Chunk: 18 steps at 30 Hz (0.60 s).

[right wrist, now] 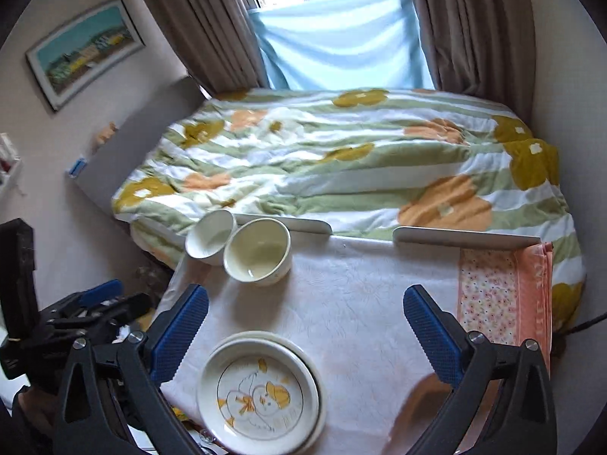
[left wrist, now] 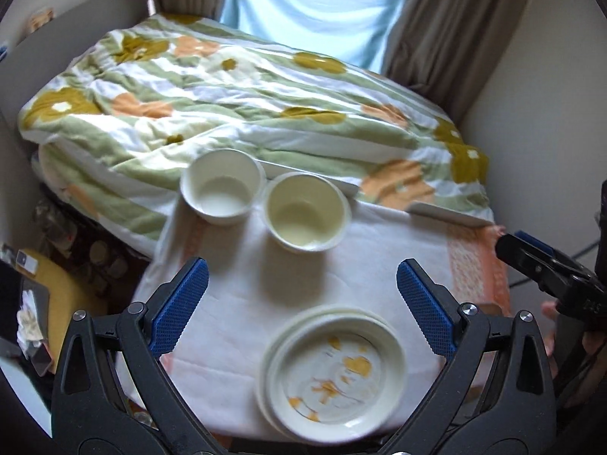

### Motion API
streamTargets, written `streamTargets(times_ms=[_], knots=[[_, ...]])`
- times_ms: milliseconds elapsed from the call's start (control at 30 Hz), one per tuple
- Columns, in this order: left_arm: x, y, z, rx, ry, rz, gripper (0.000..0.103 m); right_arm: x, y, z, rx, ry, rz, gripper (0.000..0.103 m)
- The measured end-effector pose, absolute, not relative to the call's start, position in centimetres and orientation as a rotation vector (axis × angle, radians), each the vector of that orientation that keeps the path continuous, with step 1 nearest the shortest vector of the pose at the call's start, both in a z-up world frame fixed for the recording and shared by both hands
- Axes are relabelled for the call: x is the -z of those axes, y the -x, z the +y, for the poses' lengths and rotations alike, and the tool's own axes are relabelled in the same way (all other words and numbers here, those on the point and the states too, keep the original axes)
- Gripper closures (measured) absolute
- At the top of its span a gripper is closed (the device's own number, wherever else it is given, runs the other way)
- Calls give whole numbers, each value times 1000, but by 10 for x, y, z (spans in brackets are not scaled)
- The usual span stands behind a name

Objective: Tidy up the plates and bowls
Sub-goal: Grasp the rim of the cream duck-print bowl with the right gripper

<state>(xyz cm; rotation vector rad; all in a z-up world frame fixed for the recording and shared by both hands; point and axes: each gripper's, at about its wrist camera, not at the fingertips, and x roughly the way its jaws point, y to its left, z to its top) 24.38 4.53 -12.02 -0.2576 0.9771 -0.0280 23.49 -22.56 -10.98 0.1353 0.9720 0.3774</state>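
Both my claws stand wide apart and hold nothing. Between the blue pads of my left claw (left wrist: 303, 305) I see only the white cloth (left wrist: 235, 303) of the table; my right claw (right wrist: 305, 331) is the same, with bare cloth between its pads.

Nearest to me are the plates (left wrist: 334, 371). They lie in one stack, below and a little right of the middle of my left claw, and low-left inside my right claw, just beside its left pad. The top plate has a yellow cartoon print. At least one more rim shows under it, a little shifted, so I judge the plates are already gathered, though not perfectly centred.

Farther ahead, beyond the tips of both claws, two bowls stand upright at the far left part of the table, near its edge. The cream bowl (left wrist: 306, 212) is closer; the white bowl (left wrist: 223, 185) is behind and to its left. They seem to touch or nearly touch, side by side, not one inside the other.

So I think the plate part is done. What may be left is nesting the bowls, if side by side is not enough. Behind the table is a bed with a flowered quilt (left wrist: 235, 94).
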Motion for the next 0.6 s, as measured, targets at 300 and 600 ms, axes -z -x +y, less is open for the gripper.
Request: streamTargets(times_ms=[300, 600], knots=[[211, -319, 76, 146, 338, 1151, 4, 185, -311, -164, -292, -146, 1147, 1], [287, -358, 78, 204, 509, 1256, 29, 256, -347, -147, -223, -183, 1284, 33]])
